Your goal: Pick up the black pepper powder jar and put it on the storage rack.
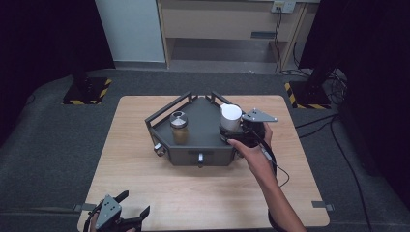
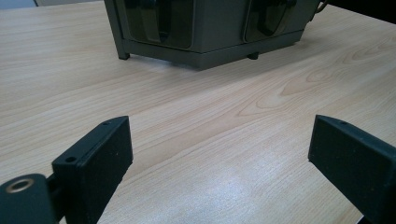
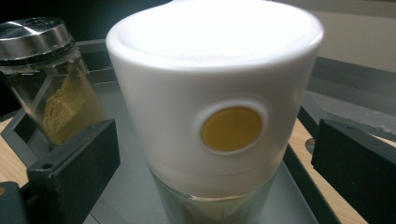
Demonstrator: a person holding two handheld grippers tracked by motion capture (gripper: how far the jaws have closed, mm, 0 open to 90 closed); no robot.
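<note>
White-capped jar [image 3: 215, 112], steel-lidded spice jar [image 3: 51, 84], grey tray [image 1: 203, 121]

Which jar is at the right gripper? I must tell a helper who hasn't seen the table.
On the wooden table sits a grey rack. On its right side, between the open right gripper, stands the white-capped jar; its neighbour, the spice jar, has a metal lid.

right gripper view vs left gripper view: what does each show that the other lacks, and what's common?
Right gripper view: white-capped jar with a yellow round spot, standing between the open jaws of the right gripper, and a steel-lidded spice jar of yellowish powder behind it.
Left gripper view: the rack's outer front wall and feet, bare table, and the left gripper open with nothing between its jaws.
Both: the grey rack and wood tabletop.
</note>
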